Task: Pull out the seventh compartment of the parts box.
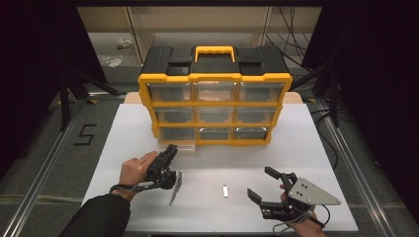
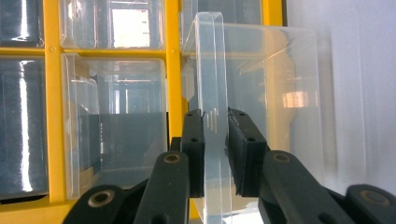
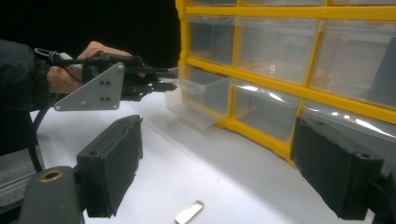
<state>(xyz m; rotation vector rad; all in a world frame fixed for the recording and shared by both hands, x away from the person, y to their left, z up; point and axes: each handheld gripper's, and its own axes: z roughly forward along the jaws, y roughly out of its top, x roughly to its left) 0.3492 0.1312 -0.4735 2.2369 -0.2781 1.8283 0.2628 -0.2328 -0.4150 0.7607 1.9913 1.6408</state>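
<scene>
The left tool [image 2: 215,140], clenched on the clear plastic drawer's [image 2: 261,93] front lip at the yellow-framed organizer's [image 1: 215,79] bottom-left slot, seems mid-pull; the right tool [image 1: 261,183] waits released near the small metal piece [image 1: 226,190].

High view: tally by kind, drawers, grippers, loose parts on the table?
Clear drawers: 9, the bottom-left drawer pulled out
Grippers: 2, left gripper and right gripper
Small metal piece: 1
Cabinet: 1
Total: 13

The cabinet [image 1: 215,94] blocks the table's [image 1: 123,148] far half. Its pulled-out drawer [image 1: 179,146] juts forward at bottom left. In front, only a small metal piece [image 1: 226,190] lies on open table.
</scene>
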